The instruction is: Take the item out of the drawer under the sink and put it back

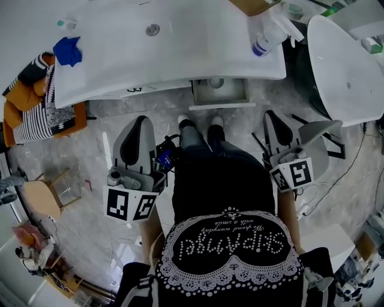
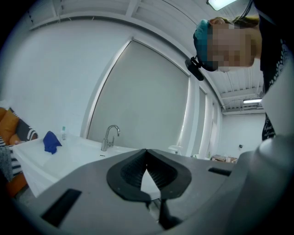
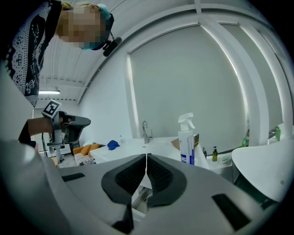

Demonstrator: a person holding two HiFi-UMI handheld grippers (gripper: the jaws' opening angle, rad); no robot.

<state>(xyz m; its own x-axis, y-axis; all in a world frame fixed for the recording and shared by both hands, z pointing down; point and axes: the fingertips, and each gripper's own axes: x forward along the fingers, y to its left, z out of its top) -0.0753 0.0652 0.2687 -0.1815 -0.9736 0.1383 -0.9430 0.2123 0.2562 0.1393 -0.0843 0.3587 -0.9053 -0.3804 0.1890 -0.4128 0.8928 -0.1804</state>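
White sink worktop (image 1: 180, 60) and what sits on it

A drain (image 1: 153, 29) lies in the basin and a faucet (image 2: 109, 137) rises at the back edge. A blue cloth (image 1: 67, 50) lies near the left end, with a small bottle (image 1: 67, 24) beyond it toward the back-left corner. A spray bottle (image 1: 270, 37) stands upright at the right end, just beside a cardboard box (image 1: 255, 6) in the back-right corner.

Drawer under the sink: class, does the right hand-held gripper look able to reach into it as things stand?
Probably yes: the drawer stands open, nothing between it and the right hand-held gripper, whose jaws are shut.
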